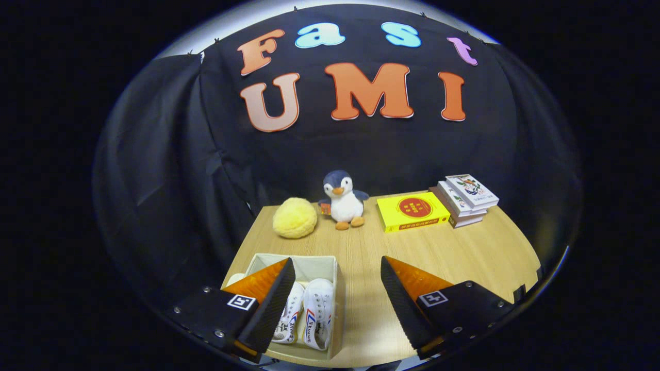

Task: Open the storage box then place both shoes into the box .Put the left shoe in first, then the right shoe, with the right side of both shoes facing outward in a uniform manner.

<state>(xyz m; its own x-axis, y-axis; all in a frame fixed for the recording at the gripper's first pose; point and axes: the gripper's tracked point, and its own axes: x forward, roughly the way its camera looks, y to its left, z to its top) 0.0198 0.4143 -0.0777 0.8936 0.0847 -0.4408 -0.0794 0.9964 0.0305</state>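
I see a pale wood-grain table under my gripper, whose ribbed orange-backed fingers are spread wide, holding nothing. The open fabric storage box sits low beside the left finger, partly behind it. Two white canvas shoes with red-blue stripes lie inside, side by side.
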